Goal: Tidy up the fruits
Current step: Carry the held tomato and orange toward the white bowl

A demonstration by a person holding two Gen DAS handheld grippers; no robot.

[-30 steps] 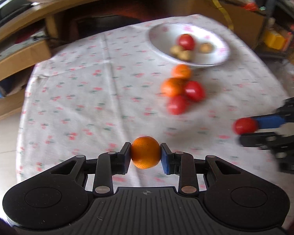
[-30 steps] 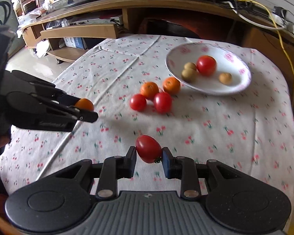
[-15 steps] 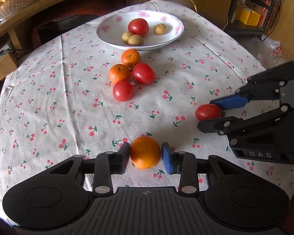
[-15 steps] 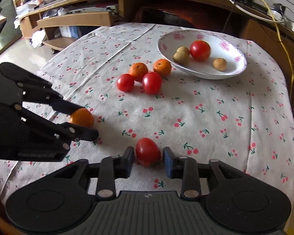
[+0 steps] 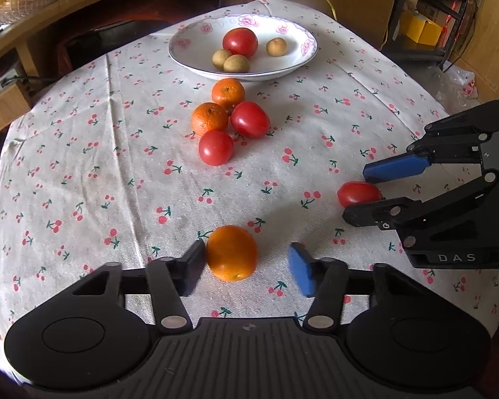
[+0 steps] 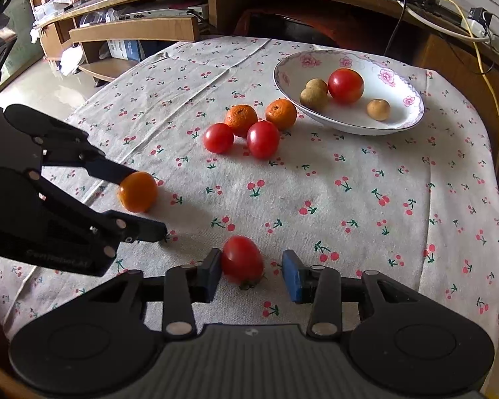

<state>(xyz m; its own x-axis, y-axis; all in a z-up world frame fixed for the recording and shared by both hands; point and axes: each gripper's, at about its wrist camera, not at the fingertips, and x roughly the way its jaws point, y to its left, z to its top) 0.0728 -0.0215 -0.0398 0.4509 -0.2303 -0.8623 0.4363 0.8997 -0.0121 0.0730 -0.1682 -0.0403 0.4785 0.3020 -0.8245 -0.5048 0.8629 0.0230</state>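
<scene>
Both grippers are low over the near part of the table, and both stand with the jaws apart. The left gripper (image 5: 248,264) has an orange (image 5: 231,252) between its fingers; the fruit rests on the cherry-print cloth (image 5: 83,153) and touches only the left finger, with a clear gap to the blue pad on the right. The right gripper (image 6: 252,271) is the same with a tomato (image 6: 242,259), which lies on the cloth against the left finger. I think each fruit is set down here on purpose, oranges to one side and tomatoes to the other, to sort them by kind. Farther on, two oranges and two tomatoes sit mixed in a tight cluster (image 5: 228,121), and the flowered bowl (image 5: 189,38) beyond holds one tomato and three small brown fruits. So much of the sorting seems not yet done.
</scene>
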